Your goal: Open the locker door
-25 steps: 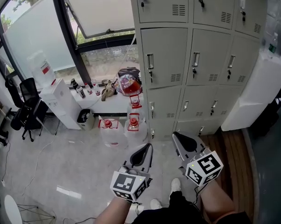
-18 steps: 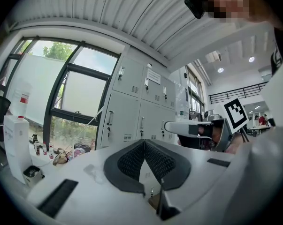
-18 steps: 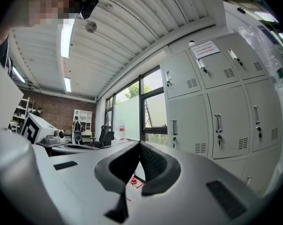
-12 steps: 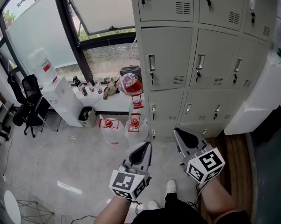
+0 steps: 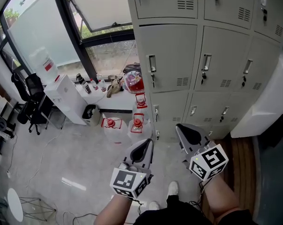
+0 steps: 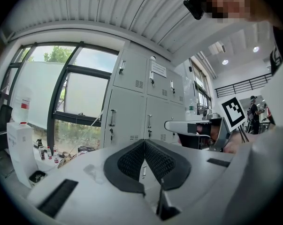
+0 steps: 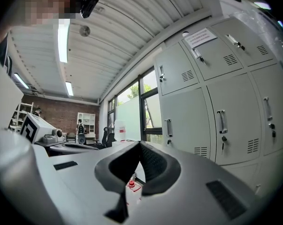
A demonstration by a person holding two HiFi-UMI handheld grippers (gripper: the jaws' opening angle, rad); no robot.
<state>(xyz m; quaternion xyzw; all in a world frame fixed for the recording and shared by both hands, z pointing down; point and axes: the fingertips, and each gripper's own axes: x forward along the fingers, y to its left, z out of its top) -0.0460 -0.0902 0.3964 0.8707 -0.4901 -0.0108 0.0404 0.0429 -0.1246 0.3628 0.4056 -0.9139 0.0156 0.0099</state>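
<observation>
The grey lockers (image 5: 197, 55) stand ahead with every door closed. The middle-row door nearest the window (image 5: 172, 55) has a vertical handle (image 5: 152, 64) with a key below it. Both grippers hover low, well short of the lockers. My left gripper (image 5: 143, 149) is shut with nothing in it, its pads meeting at the tip (image 6: 144, 142). My right gripper (image 5: 186, 134) is likewise shut and empty (image 7: 140, 144). Closed doors fill the left gripper view (image 6: 127, 111) and the right gripper view (image 7: 225, 121).
Water jugs with red caps (image 5: 111, 125) stand on the floor by the locker's left corner, under a low bench of clutter (image 5: 118, 95). A white water dispenser (image 5: 66, 100) and black chair (image 5: 31, 102) sit left. A white appliance (image 5: 265, 104) stands right.
The lockers have come slightly nearer and shifted in the head view as the person moves forward. Both grippers stay shut and low, drifting a little right.
</observation>
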